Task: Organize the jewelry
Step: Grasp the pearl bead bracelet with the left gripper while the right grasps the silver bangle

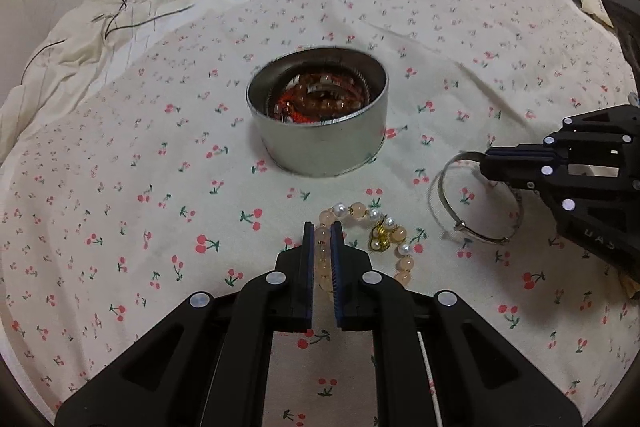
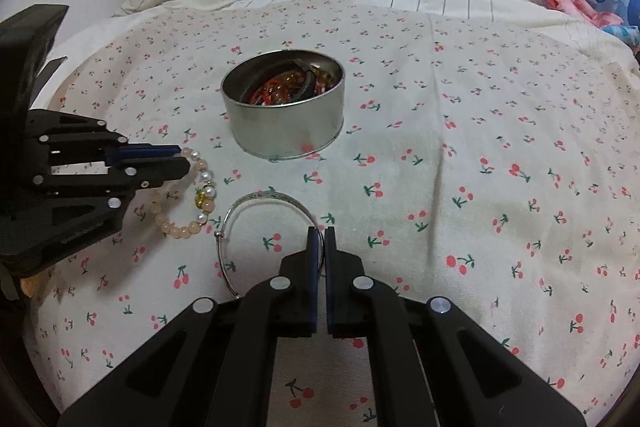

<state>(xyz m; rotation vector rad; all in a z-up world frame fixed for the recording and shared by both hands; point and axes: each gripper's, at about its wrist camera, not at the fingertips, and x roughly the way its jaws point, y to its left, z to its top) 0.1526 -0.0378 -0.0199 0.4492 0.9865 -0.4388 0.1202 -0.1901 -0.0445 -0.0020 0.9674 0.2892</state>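
Bead bracelet and bangle pinched by down-tilted tongs.

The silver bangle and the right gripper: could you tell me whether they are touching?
Touching. In the right wrist view, the right gripper has its jaws shut on the thin band of the silver bangle, which passes between its pads; the left wrist view agrees.

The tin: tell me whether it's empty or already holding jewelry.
Already holding jewelry. The round metal tin stands upright and lidless on the bedspread, with red and amber beaded pieces piled inside.
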